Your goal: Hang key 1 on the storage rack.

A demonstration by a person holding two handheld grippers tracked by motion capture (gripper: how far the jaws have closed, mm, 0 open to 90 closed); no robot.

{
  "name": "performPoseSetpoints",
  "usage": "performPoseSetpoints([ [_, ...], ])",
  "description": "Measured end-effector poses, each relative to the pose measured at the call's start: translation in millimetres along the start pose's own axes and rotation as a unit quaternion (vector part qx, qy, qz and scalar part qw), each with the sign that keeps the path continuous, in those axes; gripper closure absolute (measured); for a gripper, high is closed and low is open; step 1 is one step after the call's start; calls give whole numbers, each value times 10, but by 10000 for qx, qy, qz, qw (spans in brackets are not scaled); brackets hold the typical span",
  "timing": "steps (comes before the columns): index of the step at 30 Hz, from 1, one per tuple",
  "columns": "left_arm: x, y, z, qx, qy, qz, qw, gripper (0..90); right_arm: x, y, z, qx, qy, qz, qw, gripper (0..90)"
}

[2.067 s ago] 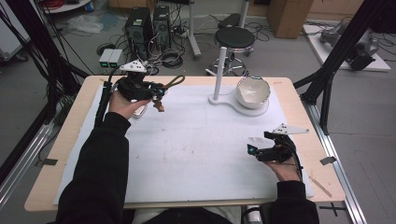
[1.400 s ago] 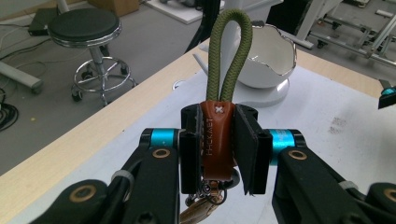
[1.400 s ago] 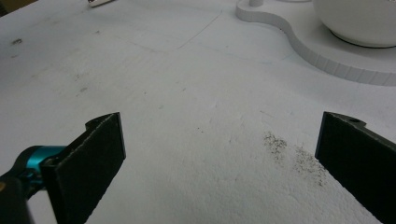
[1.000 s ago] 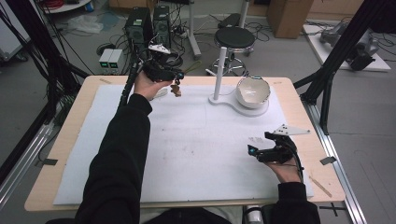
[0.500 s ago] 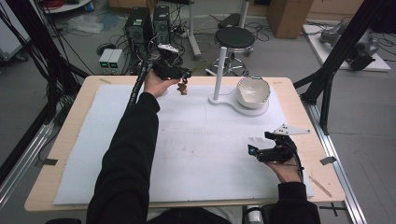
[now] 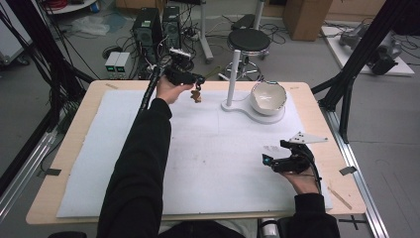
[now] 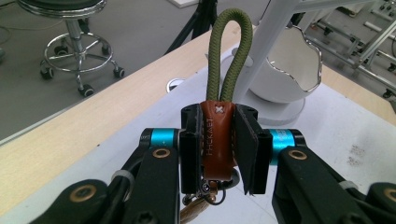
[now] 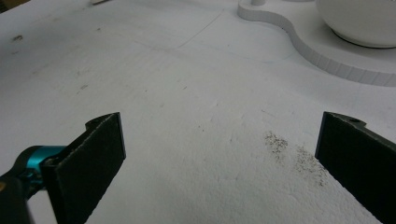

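Observation:
My left gripper (image 6: 195, 79) hangs over the table's far edge, just left of the white post (image 6: 233, 74). It is shut on a keychain, the pads pressing its brown leather tab (image 7: 215, 149). The olive green cord loop (image 7: 233, 46) sticks out past the jaws toward the post (image 7: 273, 32). A metal ring and a brown charm (image 6: 196, 95) dangle below. The post rises from a white stand (image 6: 242, 108) that also carries a white bowl (image 6: 268, 97). My right gripper (image 6: 275, 151) rests on the white mat at the right, open, with nothing between its pads (image 8: 105, 140).
A white foam mat (image 6: 213, 158) covers most of the wooden table (image 6: 74, 148). The stand's curved base (image 8: 299, 37) lies ahead of the right gripper. Beyond the far edge are a black stool (image 6: 249, 39), computer cases (image 6: 158, 25) and cables.
The left hand has carried the keychain rightward along the far edge, closer to the white post and a little lower. The right gripper has stayed put.

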State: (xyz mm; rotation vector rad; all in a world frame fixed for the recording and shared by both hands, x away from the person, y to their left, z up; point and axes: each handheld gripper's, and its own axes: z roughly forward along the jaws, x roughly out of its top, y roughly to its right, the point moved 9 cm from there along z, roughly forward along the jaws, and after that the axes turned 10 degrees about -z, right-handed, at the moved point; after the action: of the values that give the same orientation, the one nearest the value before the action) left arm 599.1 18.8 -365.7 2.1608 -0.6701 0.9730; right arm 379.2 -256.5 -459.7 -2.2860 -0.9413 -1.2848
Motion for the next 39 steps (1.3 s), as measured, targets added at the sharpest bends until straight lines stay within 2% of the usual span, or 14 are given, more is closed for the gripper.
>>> performPoseSetpoints([
  [15,-77,-9,158,-131,-87,-126,9998,724,-15,-12,15,-36,-72,-52,10000,6],
  [27,-133,81,258,-136,-193,36,9997,723,-9,-21,-6,-37,-46,-60,10000,6],
  [28,-161,96,289,-98,-266,116,9995,722,-9,-21,-5,-41,-46,-64,10000,6],
  [29,-161,96,289,-98,-266,116,9995,721,-9,-21,-5,-41,-46,-64,10000,6],
  [30,-216,119,339,-106,-420,137,9990,719,-9,-22,-5,-42,-48,-69,10000,6],
  [31,-216,119,339,-106,-420,137,9990,713,-11,-22,-5,-43,-55,-70,10000,6],
  [32,-277,159,381,-38,-608,365,9975,706,-12,-24,-6,-44,-58,-68,10000,6],
  [33,-277,159,381,-38,-608,365,9975,699,-12,-24,-6,-44,-58,-68,10000,6],
  [34,-291,203,391,-8,-669,501,9965,692,-14,-32,-11,-40,-68,-71,9999,6],
  [35,-291,203,391,-8,-669,501,9965,684,-13,-32,-13,-44,-60,-78,9999,6],
  [37,-315,241,393,-33,-762,521,9957,609,-11,-34,-16,-44,-53,-81,9999,6],
  [38,-367,269,386,-102,-974,516,9939,538,-9,-36,-13,-32,-37,-101,9999,6],
  [39,-392,275,381,-104,-1077,521,9928,481,-11,-45,-16,-17,-59,-88,9999,6],
])
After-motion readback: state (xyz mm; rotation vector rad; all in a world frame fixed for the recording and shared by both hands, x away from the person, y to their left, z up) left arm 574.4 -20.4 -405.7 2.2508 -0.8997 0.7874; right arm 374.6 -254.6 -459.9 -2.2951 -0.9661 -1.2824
